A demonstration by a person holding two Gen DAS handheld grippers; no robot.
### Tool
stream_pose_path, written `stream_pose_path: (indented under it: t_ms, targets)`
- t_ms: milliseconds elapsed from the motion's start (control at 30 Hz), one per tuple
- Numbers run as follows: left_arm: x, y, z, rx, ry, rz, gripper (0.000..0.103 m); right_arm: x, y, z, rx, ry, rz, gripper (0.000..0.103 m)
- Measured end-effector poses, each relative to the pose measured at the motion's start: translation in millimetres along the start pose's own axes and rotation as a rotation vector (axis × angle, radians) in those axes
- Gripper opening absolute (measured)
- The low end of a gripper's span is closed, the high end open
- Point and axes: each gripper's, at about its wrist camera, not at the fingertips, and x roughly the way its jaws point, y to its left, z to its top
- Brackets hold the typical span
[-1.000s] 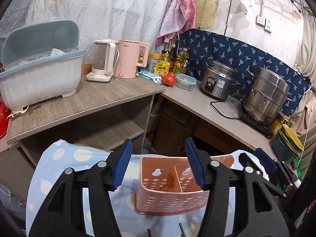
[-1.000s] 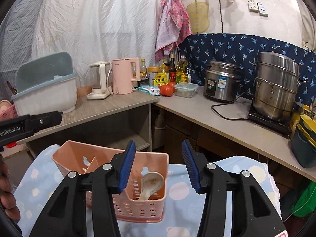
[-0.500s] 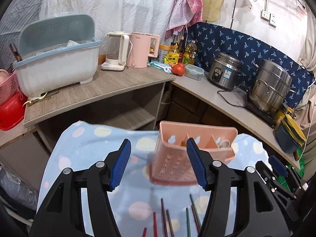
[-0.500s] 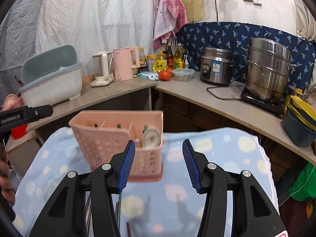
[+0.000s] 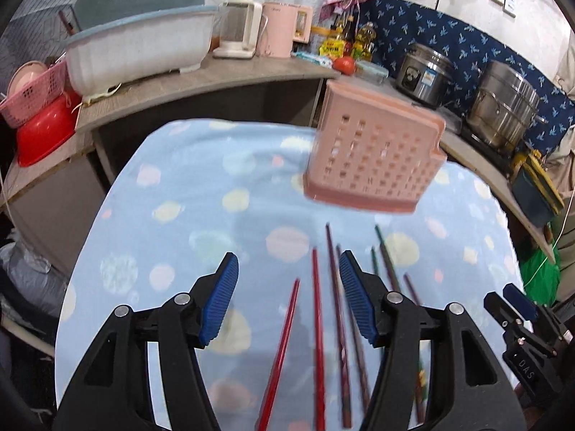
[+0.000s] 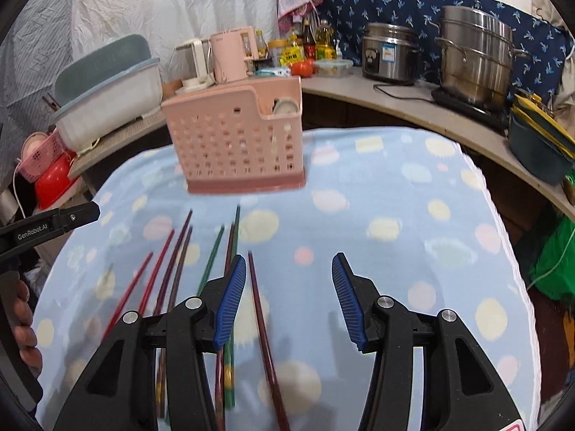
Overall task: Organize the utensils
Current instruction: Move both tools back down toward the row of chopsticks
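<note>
Hovering over the blanket (image 5: 172,194), left gripper (image 5: 287,300) and right gripper (image 6: 289,296) both gape, nothing gripped. Chopsticks (image 5: 316,309) lie just under the jaws; pink caddy (image 6: 237,140) stands beyond them.

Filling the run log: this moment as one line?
left gripper: open, empty | right gripper: open, empty | chopsticks: loose on blanket | caddy: upright

Each wrist view looks forward and steeply down along its own claw, close over the blanket (image 5: 201,186). Both share the chopsticks (image 6: 169,262) under the claws, the basket (image 6: 237,143) ahead and the counter (image 5: 215,75) beyond.
</note>
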Motion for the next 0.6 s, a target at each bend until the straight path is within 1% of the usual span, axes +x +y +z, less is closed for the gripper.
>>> stream_pose_path:
  t_ms: [100, 300, 400, 500, 600]
  targets:
    - [-2, 6, -26, -0.016, 0.041, 0.002, 0.056, -7, -1, -23, 0.0, 0.032, -0.004, 0.049]
    - [-15, 17, -72, -0.001, 0.089, 0.018, 0.056, -21, -6, -71, 0.003, 0.103, -0.011, 0.049]
    - [-24, 19, -90, 0.001, 0.099, 0.023, 0.056, -25, -8, -93, 0.004, 0.14, -0.011, 0.049]
    - [-32, 23, -107, 0.007, 0.108, 0.03, 0.056, -27, -9, -109, 0.012, 0.164, -0.011, 0.049]
    - [-38, 25, -121, 0.006, 0.113, 0.032, 0.056, -29, -11, -116, 0.026, 0.164, -0.011, 0.049]
